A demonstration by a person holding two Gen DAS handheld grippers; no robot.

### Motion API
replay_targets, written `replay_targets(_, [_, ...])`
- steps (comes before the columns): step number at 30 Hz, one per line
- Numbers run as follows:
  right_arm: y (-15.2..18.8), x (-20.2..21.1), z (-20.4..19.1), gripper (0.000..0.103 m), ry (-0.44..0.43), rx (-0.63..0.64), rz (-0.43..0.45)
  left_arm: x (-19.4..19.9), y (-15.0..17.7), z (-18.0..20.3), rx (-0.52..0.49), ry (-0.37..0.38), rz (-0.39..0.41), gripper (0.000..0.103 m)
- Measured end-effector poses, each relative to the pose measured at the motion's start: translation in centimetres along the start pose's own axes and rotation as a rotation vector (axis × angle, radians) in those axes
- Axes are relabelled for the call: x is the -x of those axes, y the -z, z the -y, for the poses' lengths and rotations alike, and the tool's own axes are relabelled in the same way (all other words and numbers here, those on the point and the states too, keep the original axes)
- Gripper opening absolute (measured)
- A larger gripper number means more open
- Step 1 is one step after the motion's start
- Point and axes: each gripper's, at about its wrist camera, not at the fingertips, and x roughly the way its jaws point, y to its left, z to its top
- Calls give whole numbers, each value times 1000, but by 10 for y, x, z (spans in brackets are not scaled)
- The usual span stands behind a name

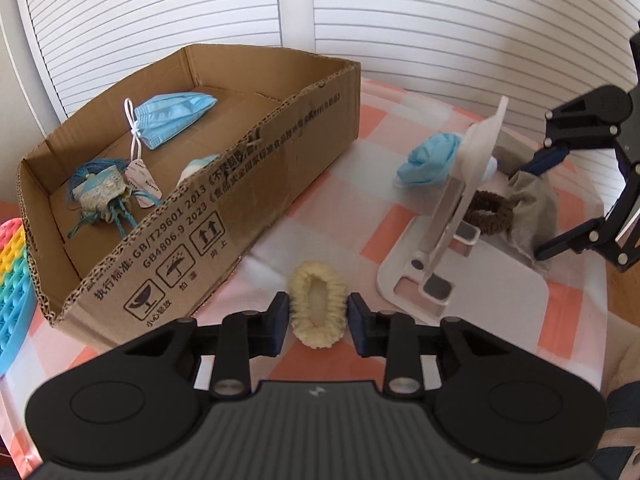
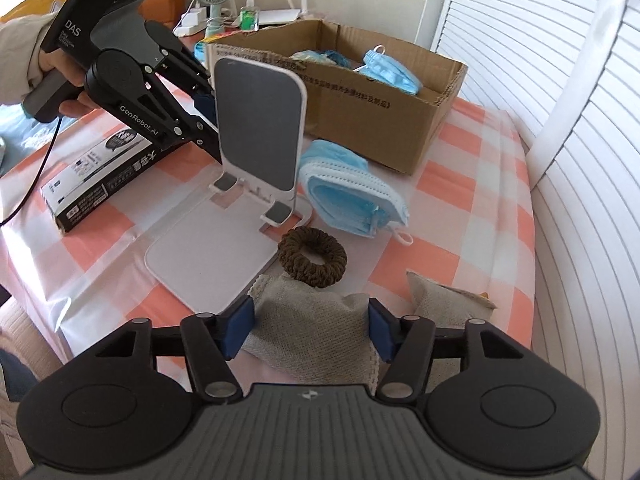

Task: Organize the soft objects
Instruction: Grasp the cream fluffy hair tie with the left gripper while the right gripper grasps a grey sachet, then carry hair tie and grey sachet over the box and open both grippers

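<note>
Soft objects are partly sorted, by my reading: the cardboard box (image 1: 224, 184) already holds a folded blue face mask (image 1: 172, 118), a blue tasselled sachet (image 1: 100, 194) and a pale item half hidden by the near wall, while a cream scrunchie (image 1: 318, 310), a brown scrunchie (image 2: 312, 258), a pile of blue masks (image 2: 352, 192) and a grey mesh pouch (image 2: 312, 336) lie out on the checked tablecloth (image 2: 460, 184) around a white phone stand (image 2: 256, 128) (not soft, so probably not bound for the box). The left gripper (image 1: 318, 322) is held low, jaws open and straddling the cream scrunchie without visibly pinching it. The right gripper (image 2: 312, 330) is likewise low and open wide, its blue pads (image 2: 240, 326) either side of the grey pouch; whether they touch the fabric I cannot tell.
</note>
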Motion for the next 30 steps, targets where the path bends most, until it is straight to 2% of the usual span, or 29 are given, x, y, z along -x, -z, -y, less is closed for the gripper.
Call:
replay_targets(1, [0,-1,0,77,0,4,-3,-1,-1,0,2,-3,1,36])
replay_targets(4, [-1,-5,2,78,0,3,-11,-5,-3,0,3,-7,0,38])
replay_targets(11, [1,-9,1,76,-16,-16,-13,-9,-5,3,-1,15,-8,38])
replay_targets(14, [1,-9,0,68,-12,-19,-10,-8,-6,4,10,23,-19,30])
replay_targets(16, [-1,-8,-2,58,-8,-12,-10,-6,-5,6,9,18,-23,29])
replay_targets(19, [-3,-3,-2,50,-3,-13,-3,1,-3,7,13,9,-25,29])
replay_targets(30, [-8,12,-2,46,30,-15,10,36,-2,21,7,-15,-13,28])
